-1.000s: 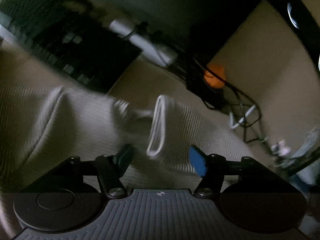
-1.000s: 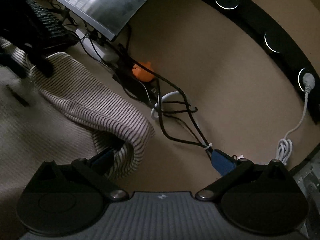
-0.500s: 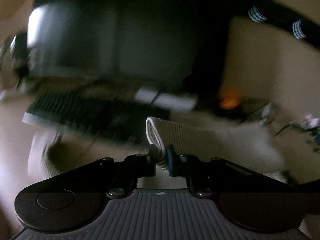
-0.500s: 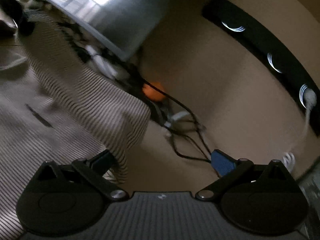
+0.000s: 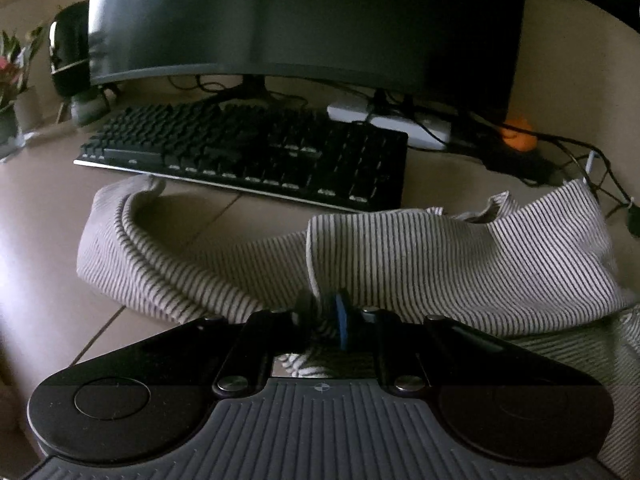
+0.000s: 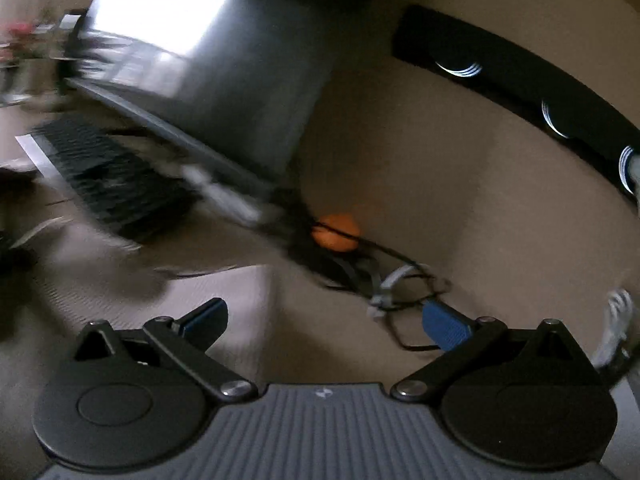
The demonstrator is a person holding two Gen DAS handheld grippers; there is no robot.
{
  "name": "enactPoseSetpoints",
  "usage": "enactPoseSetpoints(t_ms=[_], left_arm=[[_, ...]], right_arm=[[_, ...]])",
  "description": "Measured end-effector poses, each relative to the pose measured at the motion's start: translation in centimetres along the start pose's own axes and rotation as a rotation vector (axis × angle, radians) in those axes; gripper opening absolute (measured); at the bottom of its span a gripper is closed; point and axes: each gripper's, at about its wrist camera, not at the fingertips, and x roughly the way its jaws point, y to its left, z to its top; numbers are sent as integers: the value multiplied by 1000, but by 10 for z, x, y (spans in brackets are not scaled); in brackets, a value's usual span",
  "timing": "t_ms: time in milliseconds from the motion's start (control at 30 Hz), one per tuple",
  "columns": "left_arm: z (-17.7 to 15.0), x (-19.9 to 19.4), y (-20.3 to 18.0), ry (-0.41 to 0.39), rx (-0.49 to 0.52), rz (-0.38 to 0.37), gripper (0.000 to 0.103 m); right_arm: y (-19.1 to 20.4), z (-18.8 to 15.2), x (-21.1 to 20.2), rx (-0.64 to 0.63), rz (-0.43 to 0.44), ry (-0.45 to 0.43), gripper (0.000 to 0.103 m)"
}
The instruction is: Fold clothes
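A cream garment with thin dark stripes (image 5: 420, 264) lies bunched across the desk in the left wrist view, one sleeve curling off to the left. My left gripper (image 5: 326, 314) is shut on a folded edge of that striped garment, which runs up from between the fingers. In the blurred right wrist view the garment (image 6: 224, 292) shows as a pale patch under the left finger. My right gripper (image 6: 326, 322) is open, its blue pads wide apart with nothing between them, hovering over the garment's right edge and the bare desk.
A black keyboard (image 5: 256, 148) sits just behind the garment, with a large dark monitor (image 5: 304, 20) over it. A white power strip (image 5: 392, 120), an orange object (image 6: 336, 232) and tangled cables (image 6: 400, 292) lie at the back right. A plant (image 5: 12, 76) stands far left.
My left gripper closed on the garment's folded edge and lifted and swung toward the monitor. My right gripper stayed open, and the sleeve that lay by its left finger has slid away.
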Motion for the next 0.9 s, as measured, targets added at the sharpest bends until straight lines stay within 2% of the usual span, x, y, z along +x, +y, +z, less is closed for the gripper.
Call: enactPoseSetpoints(t_ms=[133, 200, 267, 333, 400, 433, 467, 500, 567, 633, 667, 733, 800, 867, 900], left_arm=[[0, 2, -2, 20, 19, -13, 16], [-1, 2, -2, 26, 25, -20, 20], [-2, 2, 1, 32, 14, -39, 24], [3, -6, 9, 39, -31, -82, 34], [11, -22, 22, -3, -82, -103, 60], [17, -29, 28, -31, -91, -78, 67], [23, -34, 34, -62, -91, -19, 81], [31, -34, 41, -87, -84, 63, 89], [43, -19, 52, -71, -46, 200, 93], [46, 10, 64, 9, 1, 276, 93], [44, 24, 69, 46, 17, 304, 92], [40, 46, 80, 100, 32, 349, 77], [39, 48, 90, 94, 1, 352, 43], [42, 44, 97, 72, -40, 338, 20], [45, 37, 99, 52, -66, 322, 14]], right_arm=[[10, -7, 36, -40, -94, 74, 103], [14, -11, 53, -61, -142, 111, 103], [15, -11, 56, -68, -145, 120, 103], [4, -5, 48, -10, -93, 121, 103], [-10, 1, 38, 64, -35, 120, 103], [-16, 2, 32, 90, -18, 113, 103], [-20, 3, 25, 105, -11, 106, 103], [-24, 4, 19, 119, -5, 100, 103], [-27, 4, 9, 135, -1, 92, 103], [-27, 3, 1, 145, 9, 93, 103], [-26, 4, -2, 149, 14, 94, 103], [-25, 4, -10, 150, 19, 92, 103], [-26, 2, -17, 153, 21, 89, 103], [-29, -2, -22, 163, 18, 95, 103], [-31, -5, -24, 169, 15, 100, 103]])
